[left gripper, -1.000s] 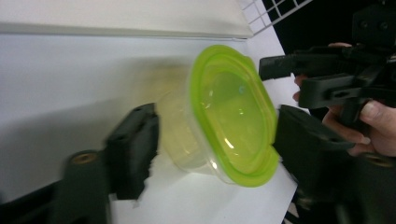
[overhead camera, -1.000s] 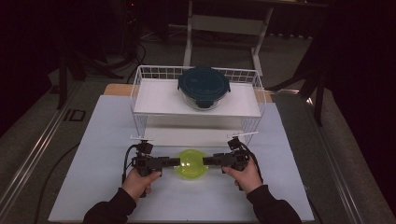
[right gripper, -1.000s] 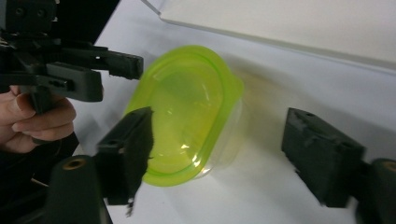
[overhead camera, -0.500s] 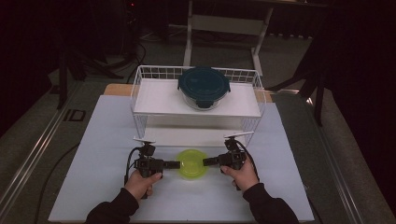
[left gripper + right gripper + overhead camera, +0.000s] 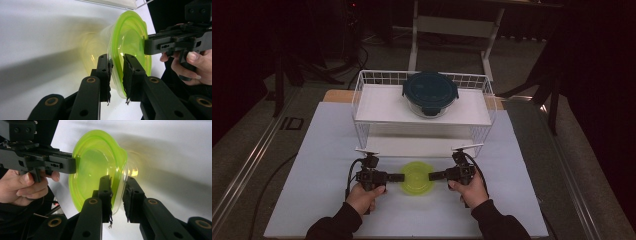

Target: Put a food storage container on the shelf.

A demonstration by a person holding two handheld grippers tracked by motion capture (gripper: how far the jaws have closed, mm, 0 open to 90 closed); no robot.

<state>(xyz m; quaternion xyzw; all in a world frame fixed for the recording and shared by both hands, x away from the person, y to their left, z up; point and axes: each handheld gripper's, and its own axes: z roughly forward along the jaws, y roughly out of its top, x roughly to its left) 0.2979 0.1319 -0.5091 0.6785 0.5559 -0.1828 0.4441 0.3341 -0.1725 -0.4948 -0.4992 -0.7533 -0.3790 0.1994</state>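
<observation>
At the near edge of the tabletop (image 5: 312, 150), we hold the left gripper (image 5: 398, 177) and the right gripper (image 5: 432, 176) on opposite sides of a yellow-green lidded container (image 5: 417, 177). It sits on the white surface between them, just in front of the wire rack (image 5: 362, 100).

Step in hand: a two-sided grasp on the container's lid rim. We judge the pinch to be set up but not yet fully closed.

Jaw state, left gripper: in the left gripper view the jaws stand narrowly apart, one on each face of the lid rim (image 5: 117, 75). The pads lie at or very near the plastic; we cannot tell whether they press it firmly.

Jaw state, right gripper: in the right gripper view the jaws straddle the rim (image 5: 117, 195) in the same way, with a small gap on the outer side. The rim passes between them, not beside them.

Next move, as we judge it: close both pairs evenly, then either lift the container level or peel the lid. Uneven closing could tilt the container or flex the soft rim out of the grip.

Farther back, a round container with a dark teal lid (image 5: 430, 92) stands on the rack's upper shelf, well apart from both grippers.
</observation>
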